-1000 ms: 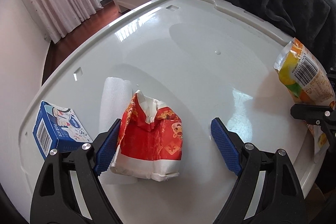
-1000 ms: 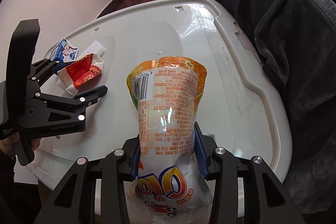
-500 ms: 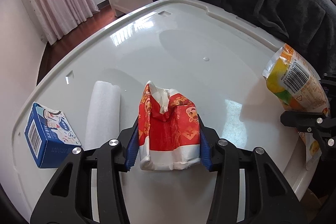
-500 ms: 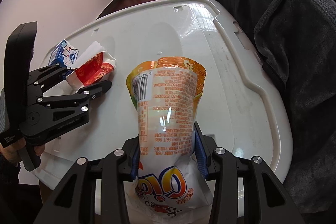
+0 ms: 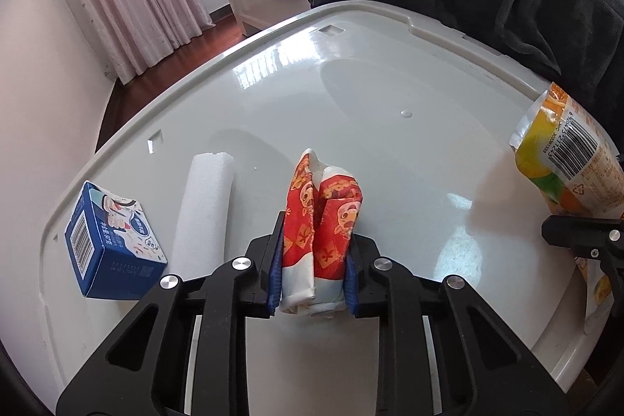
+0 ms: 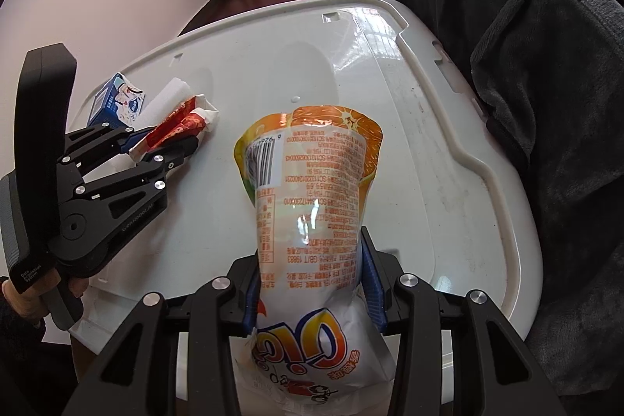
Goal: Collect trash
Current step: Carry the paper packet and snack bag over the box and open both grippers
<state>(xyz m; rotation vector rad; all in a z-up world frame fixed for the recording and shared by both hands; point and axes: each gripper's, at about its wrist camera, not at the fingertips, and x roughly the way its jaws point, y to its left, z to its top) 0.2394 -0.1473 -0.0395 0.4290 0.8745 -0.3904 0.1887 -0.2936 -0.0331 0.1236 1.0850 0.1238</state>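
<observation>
Near the bench (image 5: 390, 73) front edge, the left gripper (image 5: 312, 271) is pinching the red wrapper (image 5: 321, 221) and the right gripper (image 6: 312, 283) the orange bag (image 6: 308, 190); both slick films are risking slippage during lifting.

The wrapper (image 5: 321, 221) is red with gold cartoon prints and a white band. The snack bag (image 6: 312, 205) is orange, yellow and white with a black barcode. The carton (image 5: 111, 244) is blue. The foam roll (image 5: 204, 209) is white. Gripper pads (image 5: 274, 275) are blue.
</observation>
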